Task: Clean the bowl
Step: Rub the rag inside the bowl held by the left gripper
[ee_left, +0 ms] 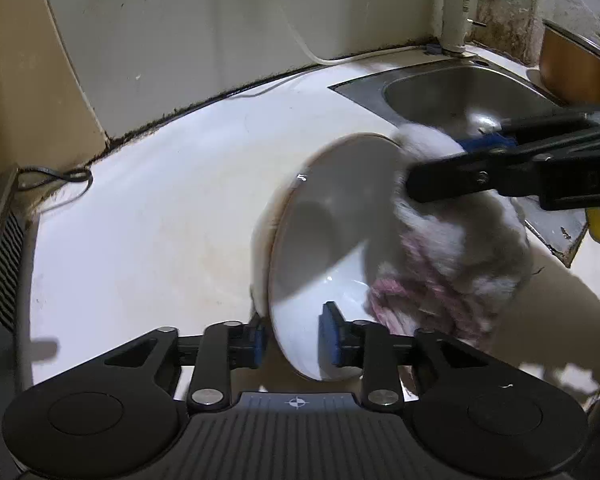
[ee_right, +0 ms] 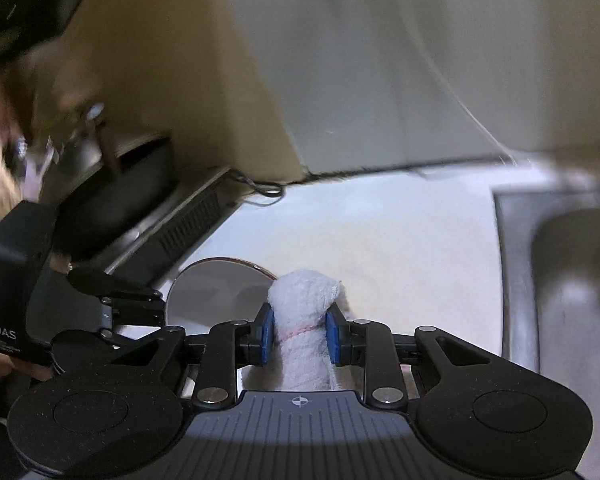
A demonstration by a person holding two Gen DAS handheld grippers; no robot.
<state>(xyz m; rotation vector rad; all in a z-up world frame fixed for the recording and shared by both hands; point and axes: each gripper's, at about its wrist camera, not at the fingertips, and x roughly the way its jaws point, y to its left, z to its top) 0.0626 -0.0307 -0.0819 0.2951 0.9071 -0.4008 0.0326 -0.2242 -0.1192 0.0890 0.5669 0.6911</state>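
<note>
bowl (ee_left: 324, 240) white, tilted on edge | cloth (ee_left: 452, 256) inside rim

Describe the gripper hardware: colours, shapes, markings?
Both match: left gripper and right gripper have matte black linkage arms with silver rivets, blue pads, round black side discs and a ribbed grey base with a crosshair mark. "DAS" is printed on the left unit's black housing.

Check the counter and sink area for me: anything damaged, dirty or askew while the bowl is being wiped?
The sink rim looks damaged at its near corner: chipped and grimy. Dark grime lines the wall joint. The bowl is tipped on edge in the left gripper, apparently deliberately.
</note>
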